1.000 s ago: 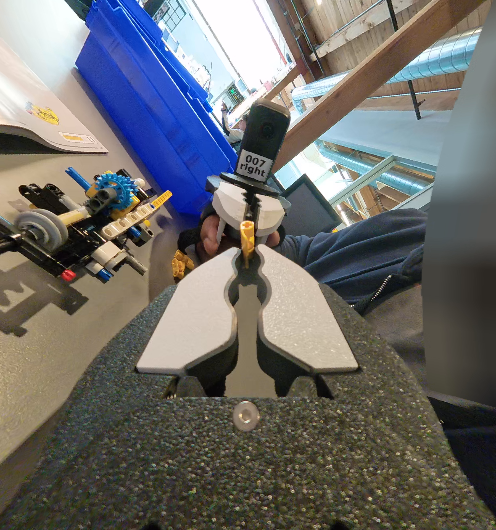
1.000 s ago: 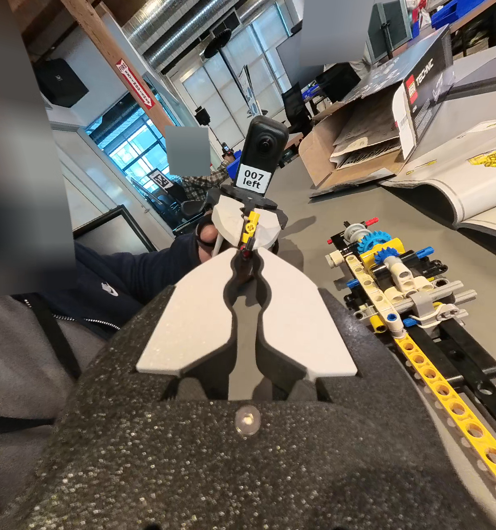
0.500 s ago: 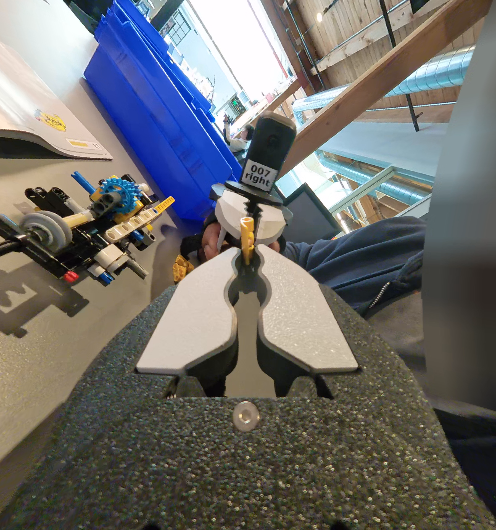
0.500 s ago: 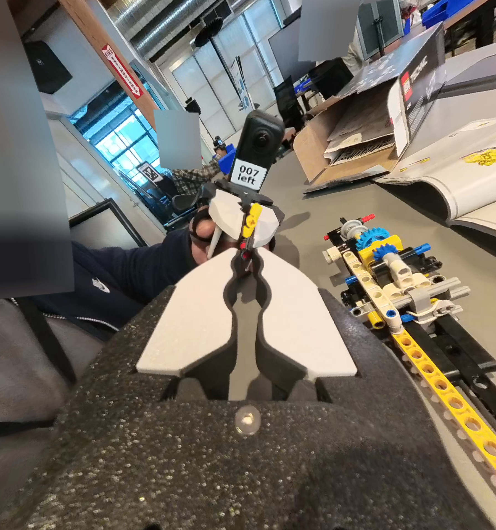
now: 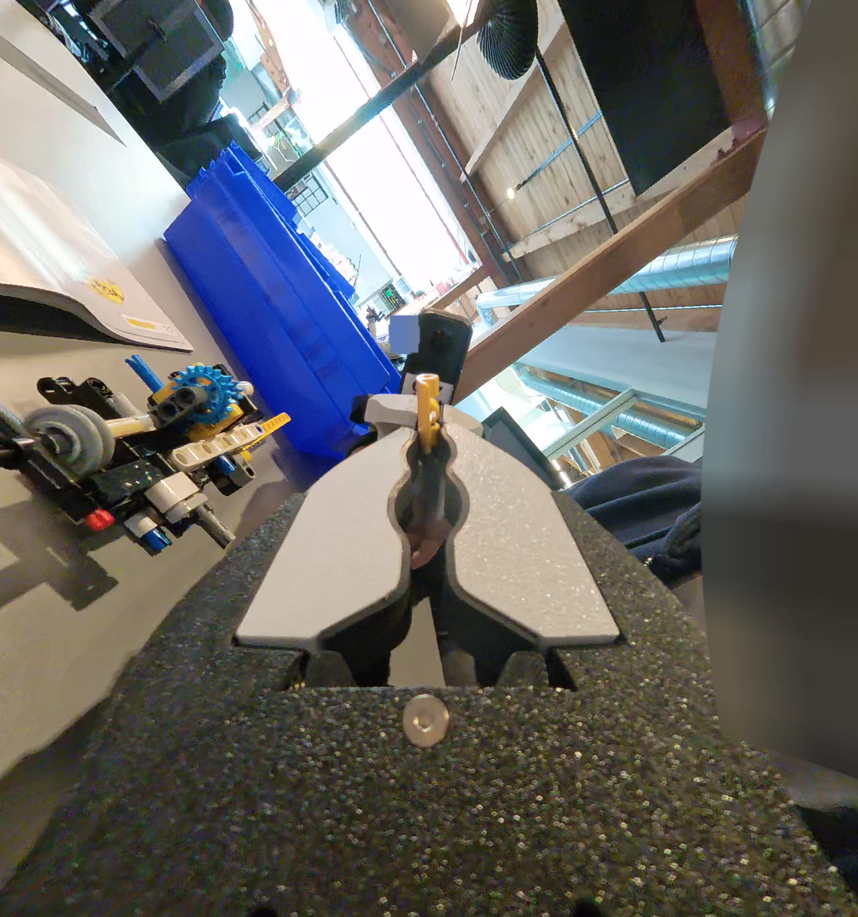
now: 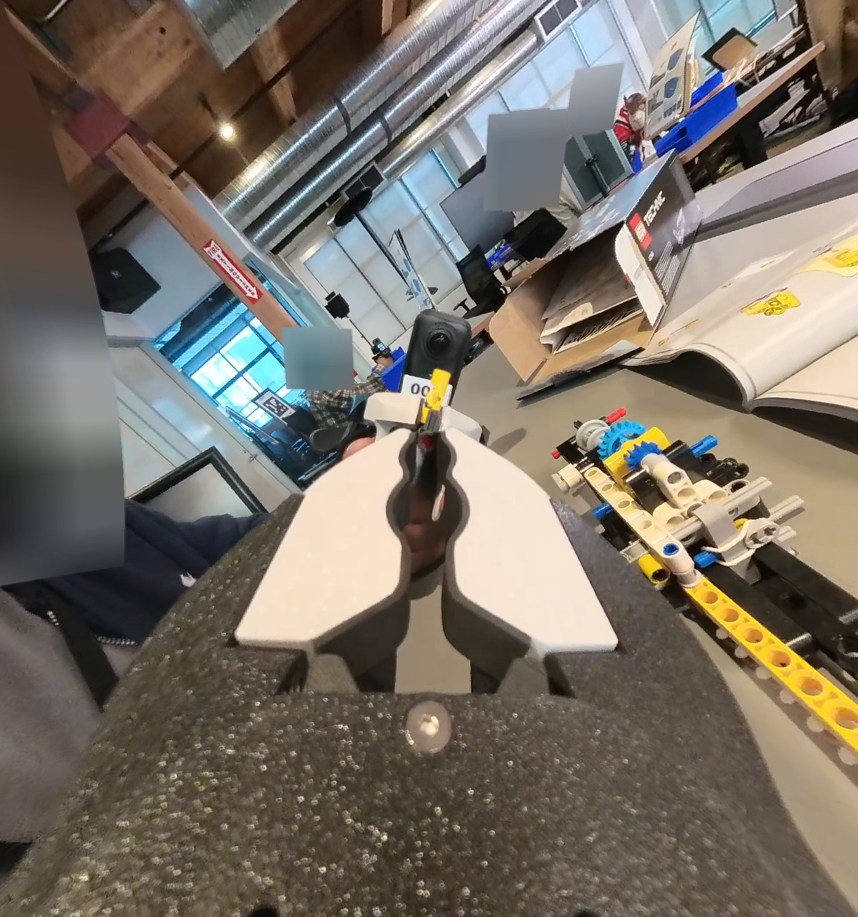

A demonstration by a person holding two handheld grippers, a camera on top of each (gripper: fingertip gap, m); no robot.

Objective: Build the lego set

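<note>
A: Left wrist view. What does the left gripper [image 5: 428, 436] hold?

B: Its two pale grey fingers [image 5: 347, 521] are clenched at the tips on a small yellow plastic connector piece [image 5: 427, 412], which stands upright above them. A dark part hangs below it inside the gap between the fingers; its kind cannot be told. Directly beyond, tip to tip, is the right gripper [image 5: 407, 412], with a black camera [image 5: 442, 342] on top.

A: And the model?

B: The partly built model [image 5: 134, 451], of black, white, yellow and blue plastic beams with a blue gear and a grey wheel, lies on the grey table [image 5: 45, 645], well to the left of the grippers and apart from them. An open instruction booklet [image 5: 45, 278] lies behind it, and stacked blue plastic bins [image 5: 268, 307] stand beside that.

A: Right wrist view. How stands the right gripper [image 6: 428, 436]?

B: Its pale grey fingers [image 6: 506, 536] are closed at the tips on a slim black piece with a red end [image 6: 424, 446]. The yellow connector piece [image 6: 437, 392] sits just above, at the tips of the left gripper [image 6: 412, 412] facing it. Whether the black and yellow parts are joined cannot be told.

A: And the surroundings?

B: The model [image 6: 665, 501] lies on the table [image 6: 541, 422] to the right, its long yellow perforated beam [image 6: 789, 665] running toward the camera. The open booklet [image 6: 789, 337] and an opened cardboard set box [image 6: 615, 278] lie beyond. A person's dark blue sleeve [image 6: 169, 556] shows at the left.
</note>
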